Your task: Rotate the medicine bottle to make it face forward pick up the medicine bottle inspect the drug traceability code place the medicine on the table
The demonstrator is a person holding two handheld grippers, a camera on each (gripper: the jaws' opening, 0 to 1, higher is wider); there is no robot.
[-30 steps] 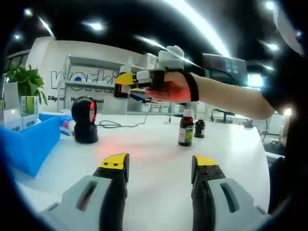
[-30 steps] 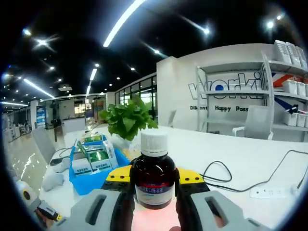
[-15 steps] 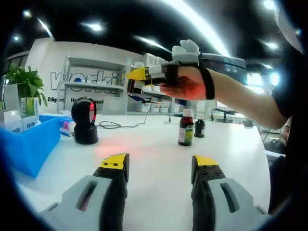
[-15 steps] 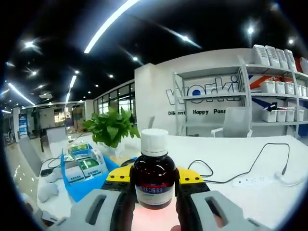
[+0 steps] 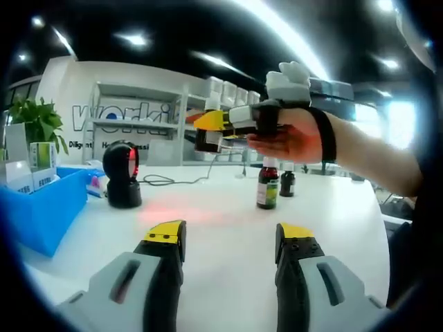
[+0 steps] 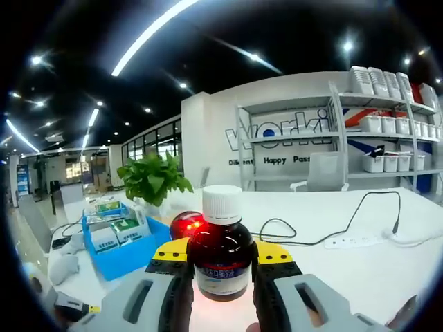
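Right gripper (image 6: 221, 266) clamps the bottle (image 6: 221, 256) upright, in the air above the table (image 5: 228, 235), near the scanner (image 5: 123, 173). Left gripper (image 5: 228, 242) hangs wide, empty. Keep label toward the scanner's red light, hold steady, no tilt.

Bright overhead strip lights (image 6: 149, 31) flare w/ starbursts; strong fisheye bend at edges. Red glow on table (image 5: 176, 216) ahead of left jaws; backgrnd slightly soft.
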